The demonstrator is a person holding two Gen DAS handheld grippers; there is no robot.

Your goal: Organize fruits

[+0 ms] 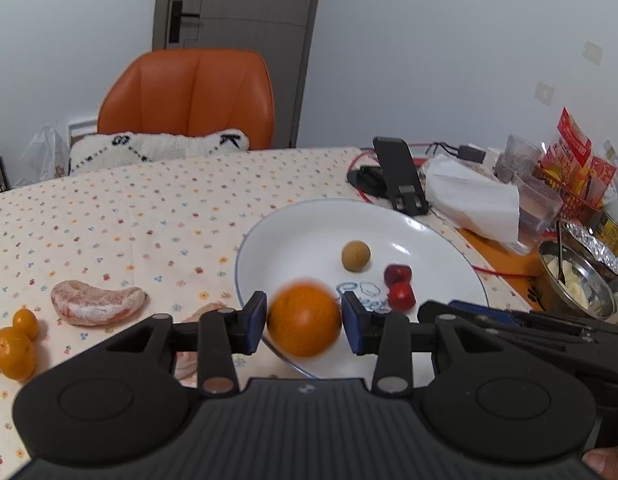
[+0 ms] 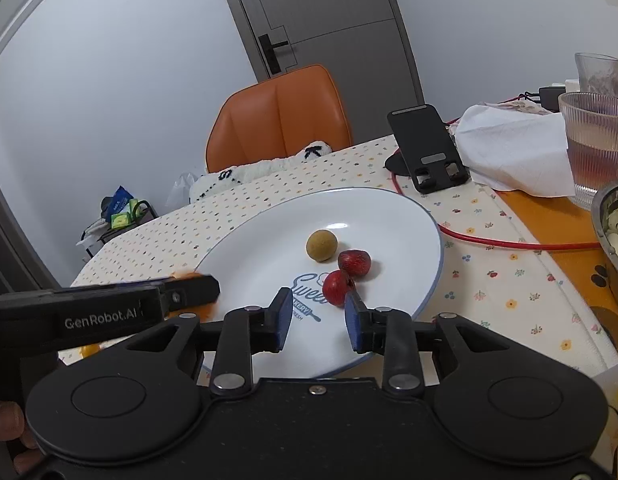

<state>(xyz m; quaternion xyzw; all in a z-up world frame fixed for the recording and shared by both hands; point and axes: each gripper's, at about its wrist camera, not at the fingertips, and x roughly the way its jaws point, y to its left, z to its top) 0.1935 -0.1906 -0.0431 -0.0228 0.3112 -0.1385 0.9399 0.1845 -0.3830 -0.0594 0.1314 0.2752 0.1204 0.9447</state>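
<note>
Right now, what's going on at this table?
A person is sorting fruit onto the white plate with two handheld grippers. The left gripper has an orange between its pads at the plate's near rim. The right gripper hangs open beside two red fruits. A pomelo segment and small oranges wait on the tablecloth.

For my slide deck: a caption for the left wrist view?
Left hand-held gripper carries an orange over the white plate holding three small fruits.
</note>
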